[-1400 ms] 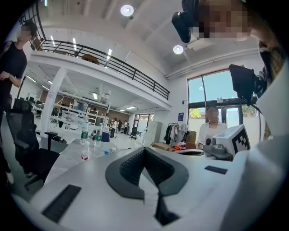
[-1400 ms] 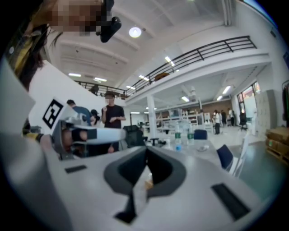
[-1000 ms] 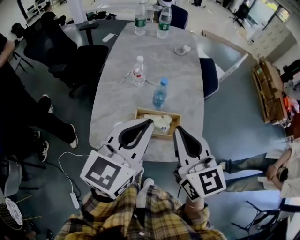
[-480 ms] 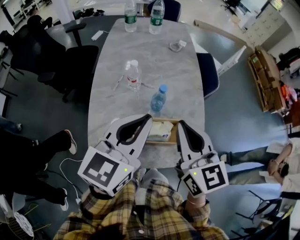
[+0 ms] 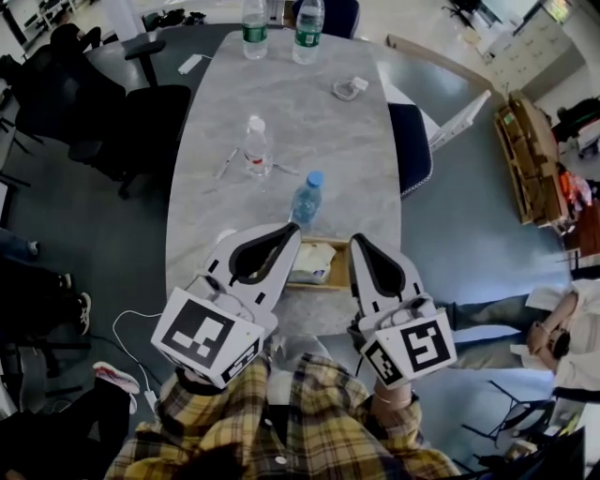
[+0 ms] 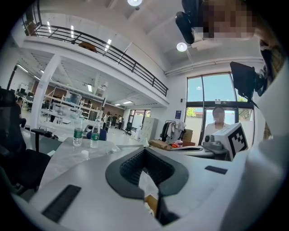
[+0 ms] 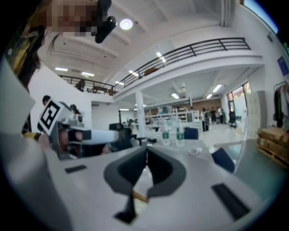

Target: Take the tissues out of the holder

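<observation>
Left tongs (image 5: 292,232) and right tongs (image 5: 356,241), both pressed together and empty, have edged forward to flank holder (image 5: 317,282) at near bench (image 5: 309,131) edge. Tissues (image 5: 314,261) still inside; 0 grabbed, tongs must spread first.

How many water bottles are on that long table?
4. Two stand at the far end of the table: far-left bottle, far-right bottle. A white-capped bottle is mid-table; a blue-capped bottle stands just beyond the wooden holder. None looks hidden.
</observation>
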`<state>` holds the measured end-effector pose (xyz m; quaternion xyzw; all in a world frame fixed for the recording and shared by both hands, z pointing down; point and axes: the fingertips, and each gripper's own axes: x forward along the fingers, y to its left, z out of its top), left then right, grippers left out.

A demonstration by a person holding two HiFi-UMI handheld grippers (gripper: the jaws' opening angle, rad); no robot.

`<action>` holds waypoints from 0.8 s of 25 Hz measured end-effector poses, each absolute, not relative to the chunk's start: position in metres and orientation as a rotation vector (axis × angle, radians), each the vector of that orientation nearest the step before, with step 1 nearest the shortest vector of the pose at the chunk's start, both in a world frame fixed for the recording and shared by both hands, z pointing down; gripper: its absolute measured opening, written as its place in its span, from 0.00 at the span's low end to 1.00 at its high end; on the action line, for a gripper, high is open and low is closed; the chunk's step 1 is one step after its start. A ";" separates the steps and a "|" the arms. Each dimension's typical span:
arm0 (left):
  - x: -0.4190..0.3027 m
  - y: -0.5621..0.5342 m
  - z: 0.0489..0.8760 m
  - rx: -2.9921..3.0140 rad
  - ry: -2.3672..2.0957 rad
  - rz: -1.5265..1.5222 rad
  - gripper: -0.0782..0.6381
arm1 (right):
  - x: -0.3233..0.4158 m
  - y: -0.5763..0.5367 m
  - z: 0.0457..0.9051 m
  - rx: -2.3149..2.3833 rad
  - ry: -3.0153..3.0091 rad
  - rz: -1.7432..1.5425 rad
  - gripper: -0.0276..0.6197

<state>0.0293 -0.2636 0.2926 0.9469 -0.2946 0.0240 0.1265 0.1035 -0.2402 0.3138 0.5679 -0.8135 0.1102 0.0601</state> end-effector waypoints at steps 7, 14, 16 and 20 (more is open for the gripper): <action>0.042 -0.264 0.298 2.748 -0.831 0.117 0.13 | 0.113 -0.247 0.315 1.696 -2.477 0.339 0.06; 0.050 -0.264 0.297 2.784 -0.807 0.129 0.14 | 0.121 -0.243 0.314 1.715 -2.475 0.346 0.06; 0.053 -0.263 0.299 2.786 -0.789 0.139 0.20 | 0.124 -0.242 0.314 1.724 -2.473 0.347 0.06; 0.059 -0.263 0.303 2.784 -0.749 0.165 0.27 | 0.129 -0.241 0.315 1.741 -2.465 0.351 0.06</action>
